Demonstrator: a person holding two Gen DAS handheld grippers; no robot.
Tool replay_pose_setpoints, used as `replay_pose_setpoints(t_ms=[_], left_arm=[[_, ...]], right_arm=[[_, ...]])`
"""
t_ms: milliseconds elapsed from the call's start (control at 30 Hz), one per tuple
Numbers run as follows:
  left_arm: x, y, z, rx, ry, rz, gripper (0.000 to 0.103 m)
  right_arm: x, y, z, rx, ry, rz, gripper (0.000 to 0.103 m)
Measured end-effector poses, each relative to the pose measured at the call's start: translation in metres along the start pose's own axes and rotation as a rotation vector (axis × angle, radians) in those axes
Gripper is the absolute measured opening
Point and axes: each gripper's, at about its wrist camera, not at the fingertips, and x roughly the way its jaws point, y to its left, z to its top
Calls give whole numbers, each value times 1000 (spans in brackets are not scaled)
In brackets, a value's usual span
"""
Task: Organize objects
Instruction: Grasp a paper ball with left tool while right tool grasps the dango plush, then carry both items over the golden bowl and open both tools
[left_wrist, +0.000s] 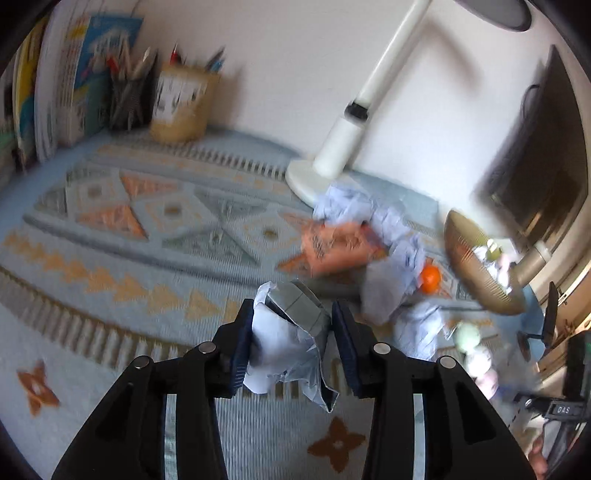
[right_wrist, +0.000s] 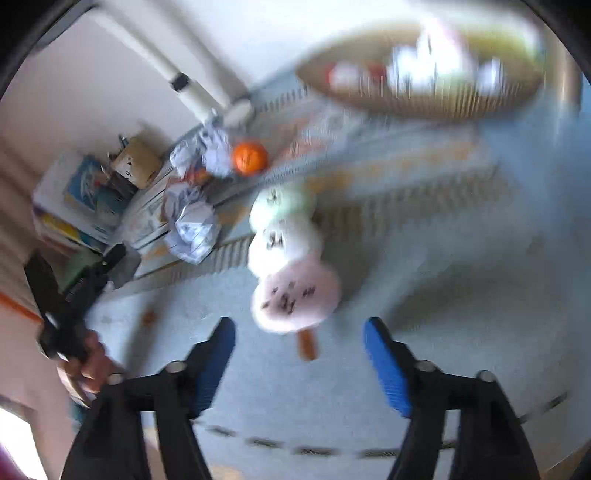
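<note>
Notably, the left hand-held gripper (left_wrist: 291, 347) had its jaws drawn in on a paper wad (left_wrist: 286, 345), crumpled pale blue and grey, with both pads against its sides and the wad raised clear of the surface (left_wrist: 110, 258), which carried a patterned blue and orange cloth. The right hand-held gripper (right_wrist: 299, 363) stood with jaws well apart and nothing between them, above the stick end of a plush skewer (right_wrist: 290, 258) of green, white and pink balls lying on the cloth. More wads (left_wrist: 384, 236) lay heaped near the lamp base (left_wrist: 314, 177), beside an orange packet (left_wrist: 336, 249) and an orange (left_wrist: 430, 278). A ribbed bowl (left_wrist: 476, 269) holding small items stood to the right of that heap. Pen pots (left_wrist: 181, 107) and books (left_wrist: 70, 81) stood against the far wall. Both views were blurred.
</note>
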Motion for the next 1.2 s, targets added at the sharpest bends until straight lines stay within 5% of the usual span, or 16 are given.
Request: replay_pose_setpoints(t_ms=[33,200,267,300,333,500,600,733,967,1100,1167,1200], left_arm=[[0,0,2,3,-4,-10,39],[-1,-5,-2,21,-8,-2,39],[-2,-8,-3,39,-18,4,39],[-1,-9,-3,47,-22,8,39],[-2,-11,-4,59,-25,15,39],[-3,-24,-9,136,-28,27,38],[1,-38,-9,196,-2,60,38],[-28,-84,3,265,-54,-29,37],[-4,-239,52,354,-44,-292,37],[40,-299,76,408,-57,-282,42],[66,-314,81,442,-42,-277,47],[86,-322,85,472,-13,-236,57]], right_arm=[[1,5,6,-54,-15,-24,92],[42,33,32,-156,28,-85,93],[56,44,27,-212,18,-158,72],[56,50,23,-252,-14,-234,48],[56,58,17,-312,-52,-300,45],[34,51,-10,-262,-104,-92,45],[17,49,-15,-307,-150,-86,45],[-27,29,1,-283,-252,-54,45],[-113,-40,96,-75,-498,-205,46],[-112,-77,161,70,-486,-244,48],[-101,-86,187,82,-476,-228,56],[-92,-91,203,66,-454,-183,78]])
